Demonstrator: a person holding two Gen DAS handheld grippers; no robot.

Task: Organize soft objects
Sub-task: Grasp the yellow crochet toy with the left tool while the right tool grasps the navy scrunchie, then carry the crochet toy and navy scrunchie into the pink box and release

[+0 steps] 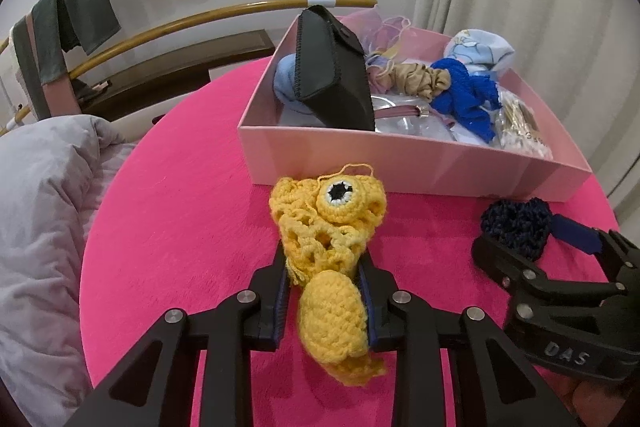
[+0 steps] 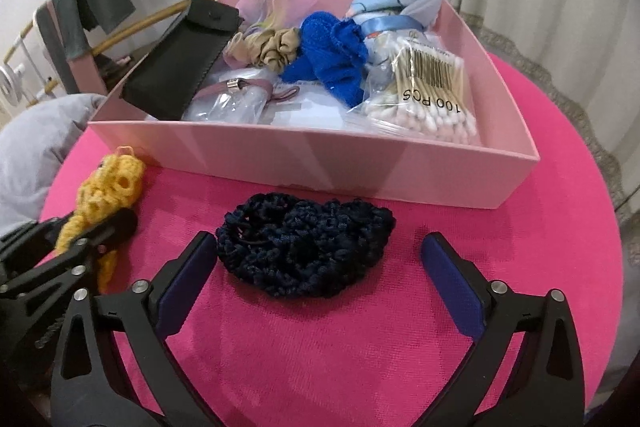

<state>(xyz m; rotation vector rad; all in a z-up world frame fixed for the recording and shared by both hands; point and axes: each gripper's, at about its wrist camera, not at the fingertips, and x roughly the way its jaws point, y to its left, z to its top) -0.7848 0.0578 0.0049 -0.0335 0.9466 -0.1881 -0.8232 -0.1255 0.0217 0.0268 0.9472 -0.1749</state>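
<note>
While clamped, yellow crochet [image 1: 332, 267] sits inside left claw [image 1: 325, 267].

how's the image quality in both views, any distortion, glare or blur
Left wrist view: strong fisheye bend, the wooden rails curve, dark corners; the yellow crochet piece in the left gripper is sharp. Right wrist view: same bending at the pink box rim, slight glare on the cotton swab bag; the navy crochet piece between the open right gripper fingers is crisp, the edges softer.
</note>
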